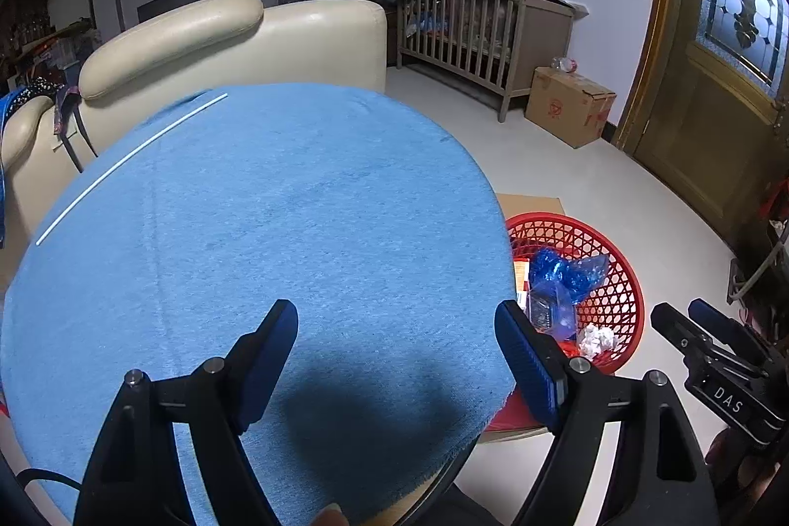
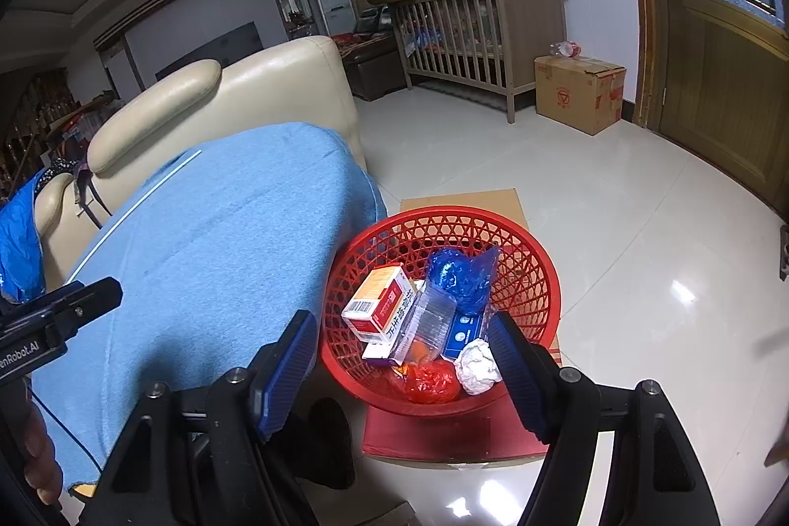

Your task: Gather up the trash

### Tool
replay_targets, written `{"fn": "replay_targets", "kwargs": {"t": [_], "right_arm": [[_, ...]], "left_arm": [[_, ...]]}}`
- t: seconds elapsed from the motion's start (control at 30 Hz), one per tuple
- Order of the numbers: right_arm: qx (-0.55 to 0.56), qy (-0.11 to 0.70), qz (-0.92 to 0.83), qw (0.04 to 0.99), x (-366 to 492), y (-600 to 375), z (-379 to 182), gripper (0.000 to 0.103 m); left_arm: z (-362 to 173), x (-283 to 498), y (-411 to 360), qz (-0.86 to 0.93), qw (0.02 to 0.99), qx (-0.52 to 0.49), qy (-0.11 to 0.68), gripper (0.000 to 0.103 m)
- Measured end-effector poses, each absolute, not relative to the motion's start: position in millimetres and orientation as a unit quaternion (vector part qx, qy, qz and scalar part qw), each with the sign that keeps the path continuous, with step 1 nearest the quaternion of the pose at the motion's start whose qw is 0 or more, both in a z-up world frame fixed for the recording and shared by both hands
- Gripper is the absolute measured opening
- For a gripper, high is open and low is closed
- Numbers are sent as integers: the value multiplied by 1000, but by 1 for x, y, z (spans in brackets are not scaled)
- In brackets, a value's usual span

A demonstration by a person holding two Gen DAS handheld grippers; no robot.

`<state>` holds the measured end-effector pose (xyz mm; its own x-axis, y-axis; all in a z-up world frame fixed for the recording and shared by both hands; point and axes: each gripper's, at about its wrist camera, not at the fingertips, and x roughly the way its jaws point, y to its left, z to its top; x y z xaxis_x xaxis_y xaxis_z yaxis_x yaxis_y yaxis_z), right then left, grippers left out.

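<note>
One red basket (image 2: 537,274) sits on the pale floor (image 2: 641,230), on a flat red-and-brown cardboard piece (image 2: 444,442), just beside the round table's blue cloth (image 1: 276,220). In the right wrist view it lies at about 12 o'clock from the right gripper (image 2: 402,358), and it holds seven pieces of trash that can be counted: one orange-and-white medicine box (image 2: 377,301), one clear plastic tray (image 2: 426,321), one blue plastic bag (image 2: 461,277), one flat blue-and-white packet (image 2: 463,331), one white crumpled paper ball (image 2: 476,366), one red plastic wrapper (image 2: 429,383), and one small white-and-purple box (image 2: 379,353). More may lie hidden beneath.

On the cloth lies one thin white stick (image 1: 128,166), at about 10 o'clock from the left gripper (image 1: 397,358).

There are two grippers. The left one hangs over the near part of the cloth, its blue-padded tongs spread wide with nothing between them; the basket shows at its 2 o'clock. The right gripper hovers just above the basket's near rim, tongs likewise spread wide and empty, the right pad close by the paper ball; whether it touches cannot be told. Each gripper appears at the edge of the other's view.

Farther off stand one cream sofa (image 1: 236,43), one wooden crib (image 2: 473,33), one cardboard box (image 2: 577,92) and one wooden door (image 2: 725,82).
</note>
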<state>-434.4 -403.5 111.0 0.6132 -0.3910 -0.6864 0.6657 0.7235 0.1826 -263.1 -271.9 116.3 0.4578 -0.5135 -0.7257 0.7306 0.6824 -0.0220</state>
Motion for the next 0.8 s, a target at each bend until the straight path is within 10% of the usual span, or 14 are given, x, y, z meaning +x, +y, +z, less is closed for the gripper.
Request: {"fn": "replay_targets", "kwargs": {"t": [0.8], "right_arm": [[215,320,-305,871,-434,-403,110,75]], "left_arm": [[118,-268,-270,-362,848,158,352,83]]}}
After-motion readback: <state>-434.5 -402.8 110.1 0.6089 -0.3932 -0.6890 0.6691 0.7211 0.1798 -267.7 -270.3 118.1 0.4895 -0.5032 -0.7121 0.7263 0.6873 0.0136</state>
